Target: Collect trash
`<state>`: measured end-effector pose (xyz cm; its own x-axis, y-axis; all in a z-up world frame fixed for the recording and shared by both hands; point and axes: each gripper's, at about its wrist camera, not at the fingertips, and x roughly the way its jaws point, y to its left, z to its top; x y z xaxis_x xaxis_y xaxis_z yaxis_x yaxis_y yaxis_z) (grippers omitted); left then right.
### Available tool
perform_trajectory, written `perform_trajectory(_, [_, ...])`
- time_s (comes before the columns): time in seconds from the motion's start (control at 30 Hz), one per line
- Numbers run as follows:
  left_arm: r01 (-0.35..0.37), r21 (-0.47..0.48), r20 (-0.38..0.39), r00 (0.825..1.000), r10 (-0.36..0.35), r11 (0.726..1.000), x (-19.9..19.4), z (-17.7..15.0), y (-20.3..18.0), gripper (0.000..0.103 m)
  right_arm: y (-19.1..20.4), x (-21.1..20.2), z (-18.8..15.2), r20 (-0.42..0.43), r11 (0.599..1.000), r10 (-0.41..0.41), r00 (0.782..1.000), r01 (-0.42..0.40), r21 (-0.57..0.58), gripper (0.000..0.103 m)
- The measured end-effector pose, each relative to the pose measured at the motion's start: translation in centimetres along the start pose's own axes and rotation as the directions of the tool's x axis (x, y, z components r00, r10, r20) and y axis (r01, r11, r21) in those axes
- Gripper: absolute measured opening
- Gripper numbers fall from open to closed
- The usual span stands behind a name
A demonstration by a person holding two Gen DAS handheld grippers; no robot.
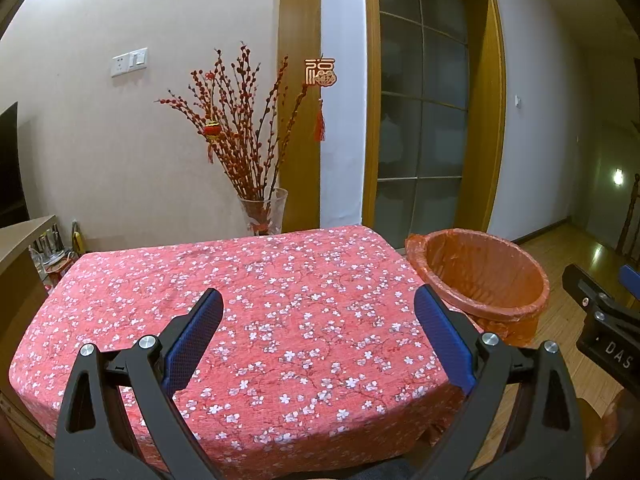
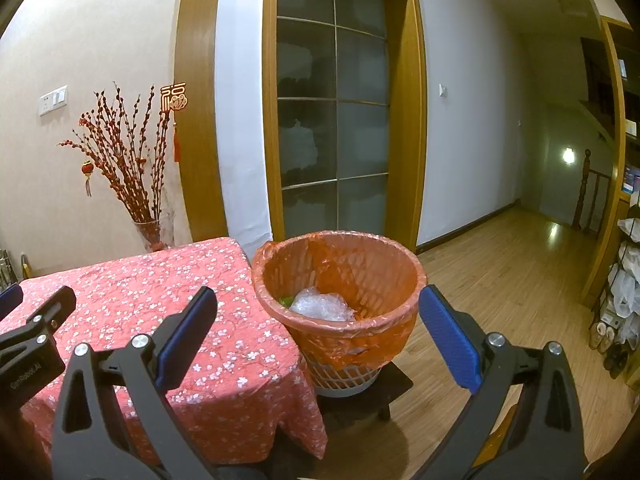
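Both hand-held grippers, left (image 1: 318,320) and right (image 2: 318,320), are held wide open with nothing in them. The bin (image 2: 340,304) stands upright beside the tabletop (image 1: 280,280). Clear plastic (image 2: 322,304) is seen inside, half hidden.

I can't make out the green scrap (image 2: 285,301) under the bubble wrap (image 2: 322,305) in the bin (image 2: 360,336); the vase (image 1: 264,212) base sits behind the table (image 1: 120,280).
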<state>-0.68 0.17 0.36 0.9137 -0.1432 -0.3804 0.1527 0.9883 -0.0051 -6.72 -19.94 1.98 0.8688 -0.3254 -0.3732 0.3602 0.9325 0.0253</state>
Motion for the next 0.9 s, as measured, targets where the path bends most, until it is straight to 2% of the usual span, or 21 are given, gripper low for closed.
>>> perform_trajectory(0.9, [-0.023, -0.005, 0.010, 1.000, 0.023, 1.000, 0.03, 0.17, 0.30, 0.096, 0.25, 0.13, -0.15, -0.009, 1.000, 0.007, 1.000, -0.007, -0.002, 0.099])
